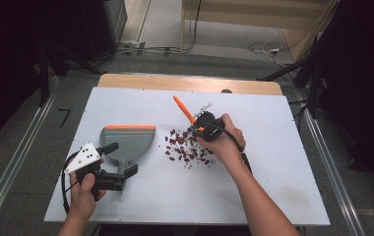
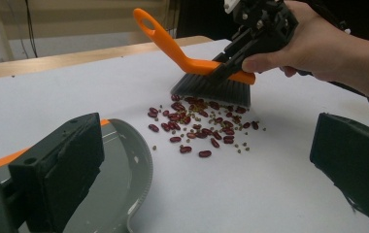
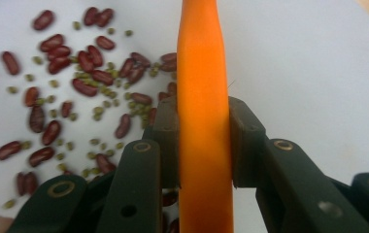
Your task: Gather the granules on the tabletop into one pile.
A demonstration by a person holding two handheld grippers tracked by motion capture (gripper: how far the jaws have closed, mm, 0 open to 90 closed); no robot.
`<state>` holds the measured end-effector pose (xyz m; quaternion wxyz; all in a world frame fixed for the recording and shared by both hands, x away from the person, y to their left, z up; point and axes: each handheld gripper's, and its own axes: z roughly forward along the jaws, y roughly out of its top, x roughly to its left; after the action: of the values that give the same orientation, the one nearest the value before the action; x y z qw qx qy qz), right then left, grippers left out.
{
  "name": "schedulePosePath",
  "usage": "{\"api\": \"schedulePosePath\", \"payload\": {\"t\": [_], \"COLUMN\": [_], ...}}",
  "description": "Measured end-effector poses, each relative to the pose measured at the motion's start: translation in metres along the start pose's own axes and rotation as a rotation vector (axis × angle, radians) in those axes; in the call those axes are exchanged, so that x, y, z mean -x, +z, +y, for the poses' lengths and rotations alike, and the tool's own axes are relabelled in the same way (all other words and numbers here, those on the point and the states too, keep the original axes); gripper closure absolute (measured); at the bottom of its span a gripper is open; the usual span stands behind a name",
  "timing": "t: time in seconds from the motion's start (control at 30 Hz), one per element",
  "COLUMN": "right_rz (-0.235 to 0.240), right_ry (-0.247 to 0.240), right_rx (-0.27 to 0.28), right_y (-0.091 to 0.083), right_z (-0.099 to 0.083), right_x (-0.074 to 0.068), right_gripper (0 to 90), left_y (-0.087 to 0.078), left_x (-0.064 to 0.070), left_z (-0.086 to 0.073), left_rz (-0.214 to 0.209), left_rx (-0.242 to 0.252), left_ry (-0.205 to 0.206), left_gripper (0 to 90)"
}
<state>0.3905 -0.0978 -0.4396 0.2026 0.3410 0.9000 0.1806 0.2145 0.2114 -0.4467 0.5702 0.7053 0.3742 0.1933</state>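
Note:
A hand brush point(image 1: 184, 110) with an orange handle point(image 3: 202, 73) and dark bristles point(image 2: 211, 90) stands over a scatter of red beans and small green ones point(image 1: 187, 147) mid-board. My right gripper point(image 1: 202, 123) is shut on the handle just above the bristles, its jaws pressing both sides point(image 3: 204, 141). The bristles touch the far edge of the bean pile point(image 2: 197, 128). A grey dustpan point(image 1: 128, 140) with an orange lip lies flat to the left of the beans. My left gripper point(image 1: 121, 158) is open, its jaws standing either side of the dustpan's handle end point(image 2: 119, 165).
Everything sits on a white board point(image 1: 273, 162) over a wooden table point(image 1: 190, 82). Metal rails run along both sides on the floor. Cables point(image 1: 264, 48) and dark stands lie beyond the far edge.

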Motion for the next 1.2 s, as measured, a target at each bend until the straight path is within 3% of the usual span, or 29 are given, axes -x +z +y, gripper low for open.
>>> {"api": "schedulePosePath", "payload": {"t": [0.17,0.2,0.3,0.33,0.37,0.4,0.47,0.53,0.6,0.73,0.8,0.87,0.97,1.2], "right_rz": [0.012,0.032,0.143,0.222,0.262,0.262,0.34,0.376,0.357,0.431,0.433,0.398,0.394,0.329], "right_ry": [0.052,0.068,0.121,0.138,0.139,0.139,0.142,0.138,0.129,0.17,0.183,0.199,0.251,0.281], "right_rx": [0.048,0.066,0.125,0.152,0.156,0.156,0.147,0.13,0.106,0.075,0.058,0.045,0.031,0.042], "right_y": [-0.012,-0.017,-0.029,-0.033,-0.033,-0.033,-0.029,-0.025,-0.02,-0.012,-0.006,-0.001,0.007,0.005], "right_z": [-0.003,-0.003,-0.001,0.001,0.003,0.003,0.007,0.01,0.014,0.019,0.022,0.023,0.021,0.01], "right_x": [0.002,0.002,-0.003,-0.013,-0.019,-0.019,-0.036,-0.047,-0.061,-0.072,-0.073,-0.07,-0.056,-0.035], "right_gripper": [69.1,69.0,69.0,69.1,69.0,69.0,69.1,69.0,69.0,69.0,69.0,69.0,68.7,68.6], "left_y": [0.0,-0.001,-0.001,-0.001,-0.001,-0.001,-0.001,-0.002,-0.003,-0.003,-0.003,-0.004,-0.004,-0.003], "left_x": [0.001,0.0,-0.001,-0.001,-0.001,-0.001,-0.001,0.0,-0.001,-0.003,-0.003,-0.003,-0.003,-0.002], "left_z": [0.001,0.001,0.001,0.001,0.001,0.001,0.001,0.001,0.001,0.0,0.0,0.0,0.0,0.0], "left_rz": [0.002,0.005,0.007,0.007,0.006,0.006,0.006,0.006,0.007,0.007,0.006,0.005,0.005,0.003], "left_rx": [0.003,0.003,0.007,0.01,0.01,0.008,0.007,0.006,0.007,0.009,0.011,0.01,0.01,0.005], "left_ry": [0.0,0.001,-0.005,-0.007,-0.006,-0.005,-0.003,-0.003,-0.004,-0.008,-0.01,-0.011,-0.01,-0.007], "left_gripper": [0.0,0.0,0.0,0.0,0.0,0.0,0.0,0.0,0.0,0.0,0.0,0.0,0.0,0.0]}}
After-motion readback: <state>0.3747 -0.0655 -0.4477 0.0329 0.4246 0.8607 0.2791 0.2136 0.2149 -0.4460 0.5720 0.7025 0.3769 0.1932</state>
